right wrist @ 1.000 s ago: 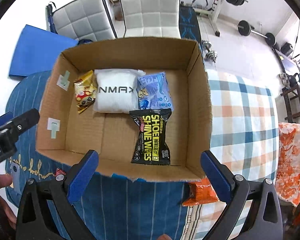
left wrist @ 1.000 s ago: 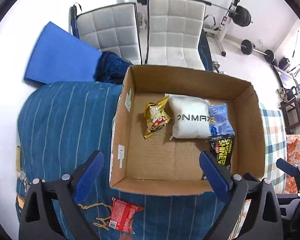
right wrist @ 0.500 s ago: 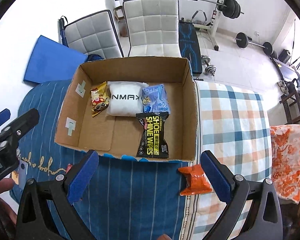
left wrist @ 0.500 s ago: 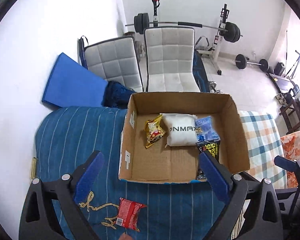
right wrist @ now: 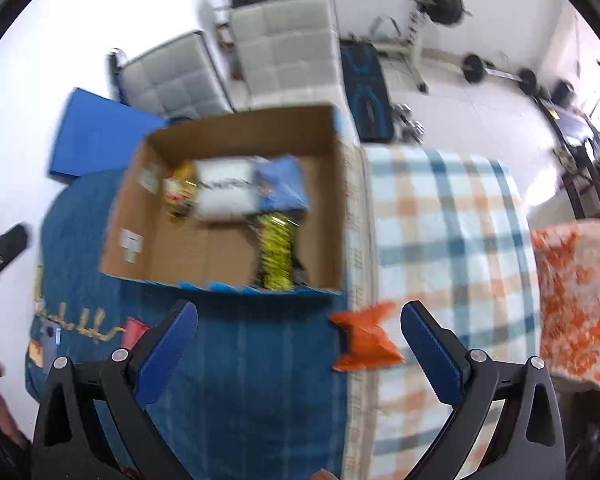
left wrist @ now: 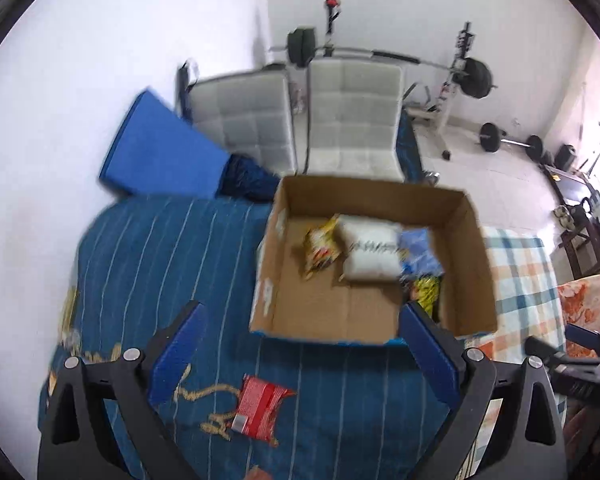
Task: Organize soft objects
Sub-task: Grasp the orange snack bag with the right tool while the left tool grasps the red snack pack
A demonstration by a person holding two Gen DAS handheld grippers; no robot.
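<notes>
An open cardboard box (left wrist: pixel 268 256) (right wrist: pixel 340 208) stands on the bed. It holds a yellow snack bag (left wrist: pixel 320 248), a white pack (left wrist: pixel 370 254) (right wrist: pixel 224 194), a blue pack (right wrist: pixel 280 184) and a black-and-yellow wipes pack (right wrist: pixel 276 252). A red packet (left wrist: pixel 258 406) lies on the blue striped cover in front of the box, between the fingers of my open, empty left gripper (left wrist: pixel 300 344). An orange packet (right wrist: pixel 364 340) lies in front of the box's right corner, between the fingers of my open, empty right gripper (right wrist: pixel 300 344).
A blue striped cover (left wrist: pixel 160 264) lies on the left of the bed, a plaid blanket (right wrist: pixel 440 232) on the right, an orange floral cloth (right wrist: pixel 576 292) far right. Two grey chairs (left wrist: pixel 352 120), a blue mat (left wrist: pixel 160 152) and gym weights (left wrist: pixel 476 78) stand behind.
Both grippers have pulled back and up from the box, which looks smaller. The red and orange packets now show fully between the fingers. The right view has swung right.
</notes>
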